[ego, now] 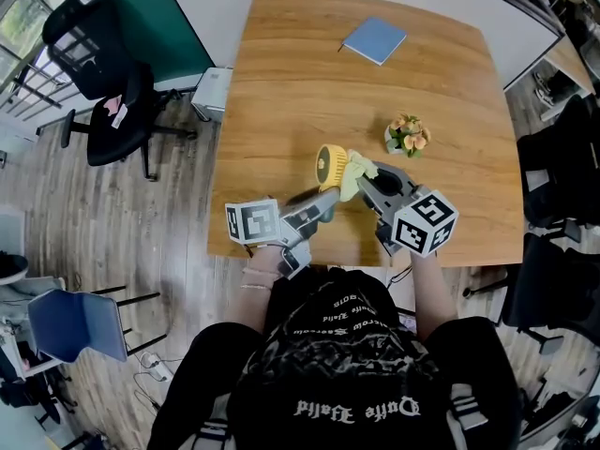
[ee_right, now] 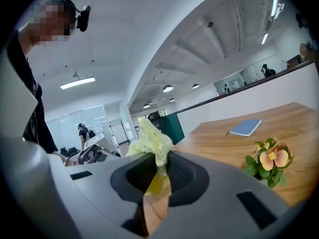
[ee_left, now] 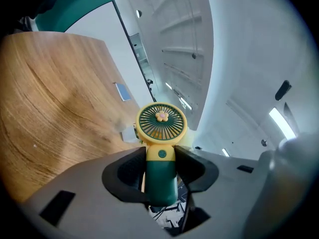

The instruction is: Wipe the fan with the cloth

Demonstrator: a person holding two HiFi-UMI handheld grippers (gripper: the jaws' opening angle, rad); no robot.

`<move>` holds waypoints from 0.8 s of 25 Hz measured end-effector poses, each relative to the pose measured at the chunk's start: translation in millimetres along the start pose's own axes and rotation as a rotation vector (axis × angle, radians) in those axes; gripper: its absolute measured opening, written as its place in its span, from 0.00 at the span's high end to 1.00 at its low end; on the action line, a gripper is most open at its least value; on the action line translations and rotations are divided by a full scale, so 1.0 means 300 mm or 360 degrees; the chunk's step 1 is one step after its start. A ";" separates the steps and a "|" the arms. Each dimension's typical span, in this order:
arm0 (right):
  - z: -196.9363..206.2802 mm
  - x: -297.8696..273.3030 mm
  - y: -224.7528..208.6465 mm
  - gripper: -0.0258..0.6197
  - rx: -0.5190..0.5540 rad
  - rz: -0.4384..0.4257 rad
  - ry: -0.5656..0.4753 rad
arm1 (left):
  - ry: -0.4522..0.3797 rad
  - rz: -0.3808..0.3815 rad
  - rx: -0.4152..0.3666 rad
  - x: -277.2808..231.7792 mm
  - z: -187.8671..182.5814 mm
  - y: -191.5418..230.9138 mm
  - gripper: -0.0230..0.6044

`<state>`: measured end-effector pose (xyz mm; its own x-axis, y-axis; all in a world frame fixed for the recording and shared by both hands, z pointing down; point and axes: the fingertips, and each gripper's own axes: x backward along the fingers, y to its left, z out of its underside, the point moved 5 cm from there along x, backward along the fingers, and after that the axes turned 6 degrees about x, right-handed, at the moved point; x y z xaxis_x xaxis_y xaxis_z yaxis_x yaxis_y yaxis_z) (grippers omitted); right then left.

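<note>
Left gripper (ee_left: 160, 177) has the fan (ee_left: 161, 133) by its green handle. The fingers (ee_left: 192, 169) pinch it from both sides, and the handle stands straight up between them with the round head above. The grille faces back at that gripper's camera, so the left gripper itself sits in front of the fan's face.

Right gripper (ee_right: 158, 176): fingers (ee_right: 185, 177) pressed onto the cloth (ee_right: 149, 141), with a bunched wad sticking out past the tips. The fan doesn't show in the right gripper view; we think the wad blocks it.

In the head view both are held up over the near edge of the surface (ego: 281, 82). The fan (ego: 331, 167) runs from the left gripper (ego: 322, 206) up and right to its head. The cloth (ego: 359, 172) sits just right of the head, at its rim or back side, with the right gripper (ego: 377, 187) behind it. We can't tell whether it's touching or just beside.

Key relation: the cloth is on the back or edge side of the head and the grille faces away from it. We reckon wiping the front needs either the fan rolled about its handle or the cloth brought round the rim. The right gripper is nearer the head; the left only steadies it.

The notebook (ego: 374, 39) and flower pot (ego: 407, 135) are well apart from this.
</note>
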<state>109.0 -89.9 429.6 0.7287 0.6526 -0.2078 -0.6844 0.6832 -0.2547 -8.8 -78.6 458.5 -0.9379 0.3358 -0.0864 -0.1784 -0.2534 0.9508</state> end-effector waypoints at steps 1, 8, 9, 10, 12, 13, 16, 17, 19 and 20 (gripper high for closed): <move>-0.007 0.003 -0.004 0.87 0.0002 0.0001 -0.0012 | 0.0019 0.0010 -0.0007 0.000 -0.001 -0.006 0.65; -0.079 0.035 -0.048 0.87 -0.0032 0.0024 -0.0162 | 0.0197 0.0036 -0.0128 0.000 0.021 -0.019 0.65; -0.089 0.037 -0.056 0.87 -0.0047 0.0010 -0.0168 | 0.0247 0.0026 -0.0193 -0.004 0.036 -0.020 0.65; -0.096 0.035 -0.061 0.87 -0.0042 -0.0007 -0.0156 | 0.0307 0.0016 -0.0265 -0.010 0.054 -0.029 0.65; -0.103 0.032 -0.068 0.87 -0.0038 -0.0047 -0.0140 | 0.0436 0.0014 -0.0398 -0.024 0.091 -0.058 0.65; -0.106 0.032 -0.072 0.87 -0.0065 -0.0069 -0.0150 | 0.0486 0.0027 -0.0449 -0.029 0.107 -0.072 0.65; -0.110 0.043 -0.092 0.87 -0.0225 -0.0123 -0.0233 | 0.0519 0.0118 -0.0495 -0.034 0.123 -0.102 0.65; -0.106 0.049 -0.101 0.87 -0.0282 -0.0132 -0.0261 | 0.0494 0.0155 -0.0478 -0.030 0.118 -0.110 0.65; -0.095 0.064 -0.112 0.87 -0.0372 -0.0167 -0.0303 | 0.0411 0.0217 -0.0421 -0.014 0.093 -0.124 0.65; -0.087 0.071 -0.111 0.87 -0.0400 -0.0200 -0.0307 | 0.0362 0.0241 -0.0392 -0.004 0.076 -0.133 0.65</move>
<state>148.1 -107.3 408.9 0.7725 0.6348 0.0162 -0.5448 0.6756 -0.4967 6.1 -48.3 427.5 -0.9964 0.0746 -0.0406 -0.0729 -0.5047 0.8602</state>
